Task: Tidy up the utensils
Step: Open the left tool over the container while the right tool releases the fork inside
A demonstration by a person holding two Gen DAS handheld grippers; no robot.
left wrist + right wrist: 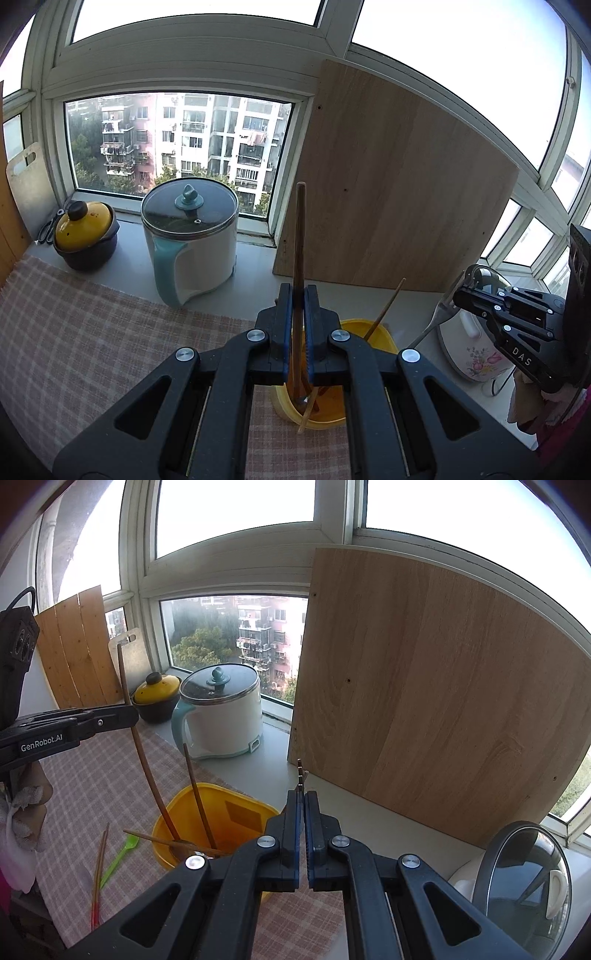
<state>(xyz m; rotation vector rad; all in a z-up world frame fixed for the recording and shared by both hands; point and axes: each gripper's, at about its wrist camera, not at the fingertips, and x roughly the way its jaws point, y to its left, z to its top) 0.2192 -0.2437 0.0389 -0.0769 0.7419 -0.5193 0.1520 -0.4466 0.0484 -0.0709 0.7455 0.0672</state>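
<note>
Both hand-held grippers [298, 295] [303, 800] angled down, clamped shut

A yellow tub [218, 823] sits at lower centre of the right-wrist view on a cloth [96, 775] checked in faded pink and beige, with brown wooden chopsticks [195, 794] and a long brown wooden utensil [299, 243] standing in it. At lower left lie a lime-green spoon [122, 853] and a red-tipped pair of chopsticks [98, 878]. Behind, a white electric pot [221, 716] carries a teal handle and knob, beside a mustard-yellow lidded dark crock [157, 698]. A pale oak-grain board [424, 686] fills the right. Both claws, the left [298, 306] and right [303, 808], are black with blue pads. A floral-printed cream cooker [476, 354] shows at right in the left-wrist view.
</note>
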